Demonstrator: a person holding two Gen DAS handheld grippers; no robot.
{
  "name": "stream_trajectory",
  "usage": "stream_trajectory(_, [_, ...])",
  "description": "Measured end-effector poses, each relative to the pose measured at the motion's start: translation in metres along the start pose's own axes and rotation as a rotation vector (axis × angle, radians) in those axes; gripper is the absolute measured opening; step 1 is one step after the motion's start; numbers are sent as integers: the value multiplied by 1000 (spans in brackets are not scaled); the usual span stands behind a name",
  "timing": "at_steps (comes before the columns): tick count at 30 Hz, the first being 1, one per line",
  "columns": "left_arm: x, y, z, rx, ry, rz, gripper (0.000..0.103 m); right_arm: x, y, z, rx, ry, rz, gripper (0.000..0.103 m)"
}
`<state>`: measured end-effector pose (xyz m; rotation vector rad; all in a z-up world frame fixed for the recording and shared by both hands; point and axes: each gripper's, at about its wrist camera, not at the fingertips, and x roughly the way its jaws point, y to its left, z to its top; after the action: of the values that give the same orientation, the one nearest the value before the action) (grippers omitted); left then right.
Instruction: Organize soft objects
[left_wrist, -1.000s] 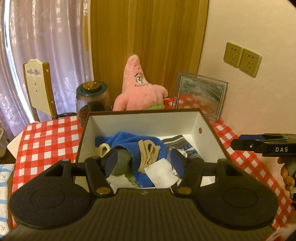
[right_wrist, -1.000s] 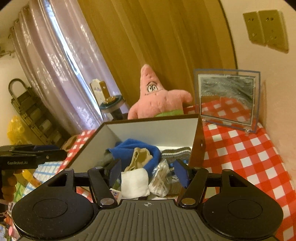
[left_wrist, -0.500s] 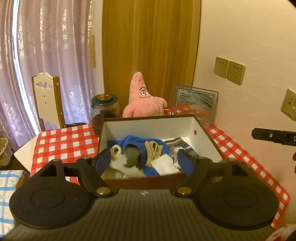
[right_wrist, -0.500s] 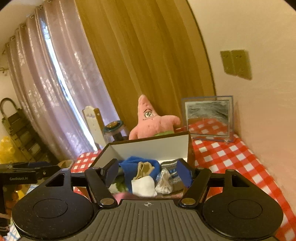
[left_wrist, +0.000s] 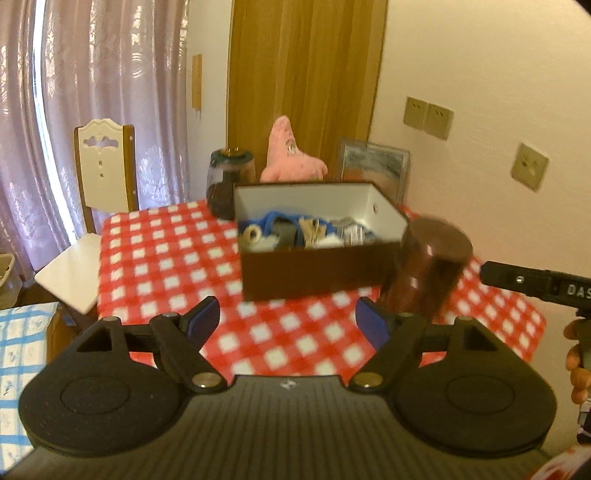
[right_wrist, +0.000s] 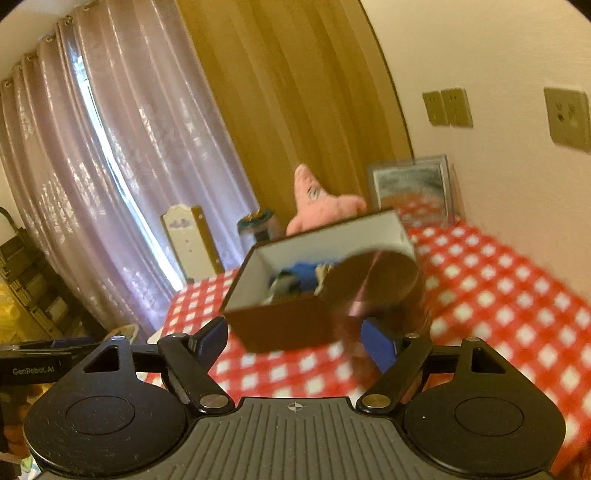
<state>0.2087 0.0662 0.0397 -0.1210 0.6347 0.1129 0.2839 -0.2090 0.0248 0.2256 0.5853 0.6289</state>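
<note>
Brown box (left_wrist: 317, 273) sitting on the checked tablecloth (left_wrist: 166, 266) holding soft things (left_wrist: 295, 232), brown jar (left_wrist: 428, 266) standing just beside the box, left gripper (left_wrist: 288, 321) hovering before the box, gaping wide and empty, right gripper (right_wrist: 295, 339) before the box, having just been opening, nothing gripped.

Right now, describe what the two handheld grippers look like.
Both are matte black. The left gripper and right gripper have ribbed bodies, two round side discs, brass-coloured pivot pins and blue finger pads. White lettering marks their sides: "DAS" and "GenRobot.AI".
</note>
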Motion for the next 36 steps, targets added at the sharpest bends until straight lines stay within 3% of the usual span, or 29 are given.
stream_trajectory(8, [-79,32,-67,23,44,-15,79,-48,78,-74,53,69,-59,79])
stream_trajectory(17, [-135,42,-109,25,70,-34,79,-102,129,-124,15,95,-112,79])
stream_trajectory(36, [-175,9,-149,-23,144,-13,79,-151,131,-150,-57,199,-108,79])
